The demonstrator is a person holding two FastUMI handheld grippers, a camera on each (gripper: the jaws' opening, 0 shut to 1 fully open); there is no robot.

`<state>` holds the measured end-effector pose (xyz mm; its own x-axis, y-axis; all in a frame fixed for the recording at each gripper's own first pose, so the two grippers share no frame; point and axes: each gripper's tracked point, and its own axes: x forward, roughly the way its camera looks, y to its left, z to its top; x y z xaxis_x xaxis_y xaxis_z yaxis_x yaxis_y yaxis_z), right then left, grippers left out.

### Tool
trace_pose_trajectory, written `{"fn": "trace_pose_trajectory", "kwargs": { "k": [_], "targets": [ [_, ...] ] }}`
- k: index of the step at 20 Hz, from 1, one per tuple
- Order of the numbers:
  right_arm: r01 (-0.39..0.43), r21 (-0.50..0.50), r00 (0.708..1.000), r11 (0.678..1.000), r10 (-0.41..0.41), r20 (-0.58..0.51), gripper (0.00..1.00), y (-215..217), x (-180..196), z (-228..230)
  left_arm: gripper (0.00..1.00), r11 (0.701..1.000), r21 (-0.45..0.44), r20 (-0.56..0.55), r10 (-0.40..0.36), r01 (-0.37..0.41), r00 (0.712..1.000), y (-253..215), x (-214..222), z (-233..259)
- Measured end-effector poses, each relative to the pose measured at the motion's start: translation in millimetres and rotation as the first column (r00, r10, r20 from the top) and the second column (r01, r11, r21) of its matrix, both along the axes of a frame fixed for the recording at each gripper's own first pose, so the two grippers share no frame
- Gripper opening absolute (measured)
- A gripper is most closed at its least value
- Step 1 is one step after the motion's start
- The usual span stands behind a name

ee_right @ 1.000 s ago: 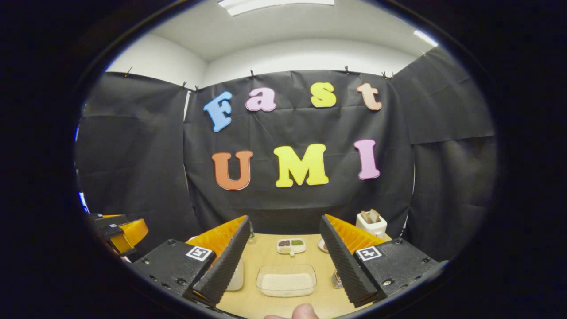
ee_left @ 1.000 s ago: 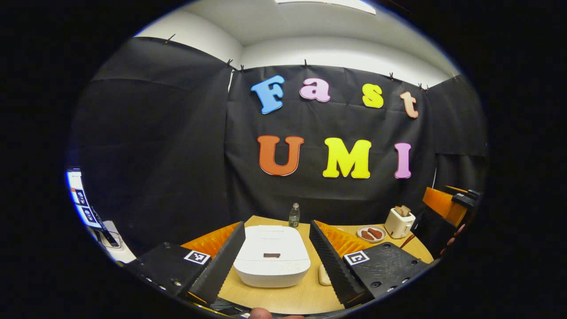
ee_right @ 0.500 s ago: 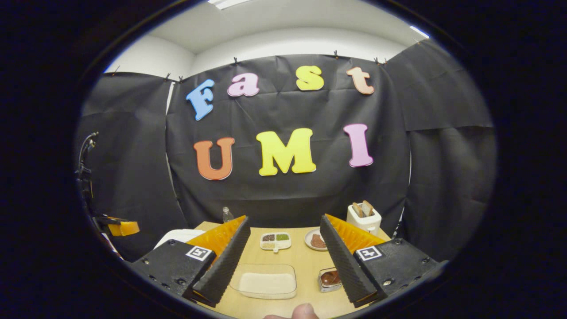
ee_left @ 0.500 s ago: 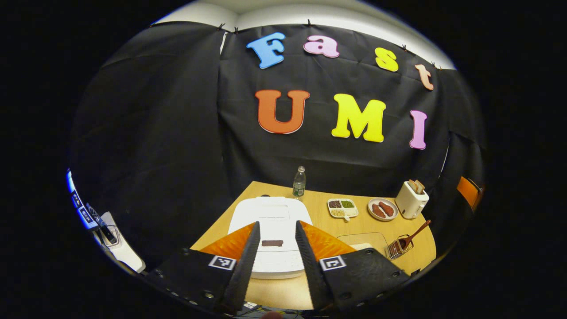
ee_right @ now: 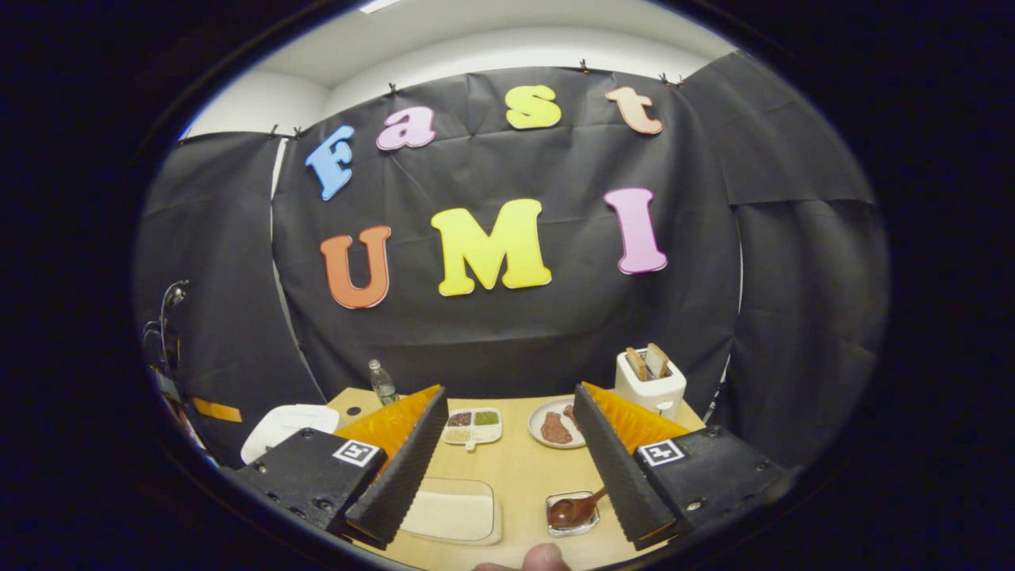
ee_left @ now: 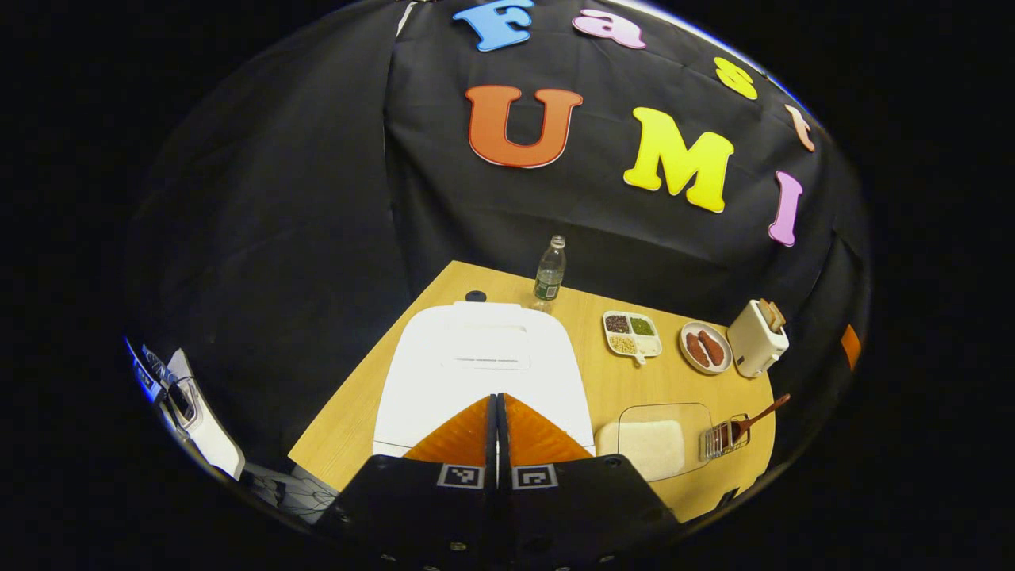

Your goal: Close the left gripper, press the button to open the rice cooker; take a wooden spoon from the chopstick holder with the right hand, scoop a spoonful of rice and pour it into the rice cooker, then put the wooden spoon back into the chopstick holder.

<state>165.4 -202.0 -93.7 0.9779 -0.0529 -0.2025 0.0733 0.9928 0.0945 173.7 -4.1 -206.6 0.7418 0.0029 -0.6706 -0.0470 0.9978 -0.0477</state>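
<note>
The white rice cooker sits lid down at the table's left. My left gripper is shut, empty, its tips above the cooker's front edge. To its right stands a clear box of rice, then a wire chopstick holder with the wooden spoon leaning in it. In the right gripper view, my right gripper is open above the table; the rice box and the holder with the spoon lie below between its fingers. The cooker shows at the left.
At the back of the wooden table stand a water bottle, a divided dish of grains, a plate of sausages and a white toaster. A fingertip shows at the bottom edge.
My left gripper has gone from open to shut and risen, tilting down over the cooker. My right gripper has lifted a little, bringing the holder and spoon into sight.
</note>
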Motion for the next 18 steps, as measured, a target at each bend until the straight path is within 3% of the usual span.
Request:
{"fn": "trace_pose_trajectory", "kwargs": {
  "k": [8,18],
  "targets": [
    [0.032,-0.010,0.999,0.999,-0.032,-0.024,0.98,-18.7,2.1,-14.7,0.00,0.989,-0.124,-0.216,0.047,-0.075,0.975,3.5,-1.5,-63.2],
    [0.054,0.015,0.997,0.998,-0.054,-0.054,1.00,-24.9,-7.3,-28.8,0.00,0.985,-0.134,-0.259,0.074,-0.112,0.963,7.0,-8.1,-77.4]
  ]
}}
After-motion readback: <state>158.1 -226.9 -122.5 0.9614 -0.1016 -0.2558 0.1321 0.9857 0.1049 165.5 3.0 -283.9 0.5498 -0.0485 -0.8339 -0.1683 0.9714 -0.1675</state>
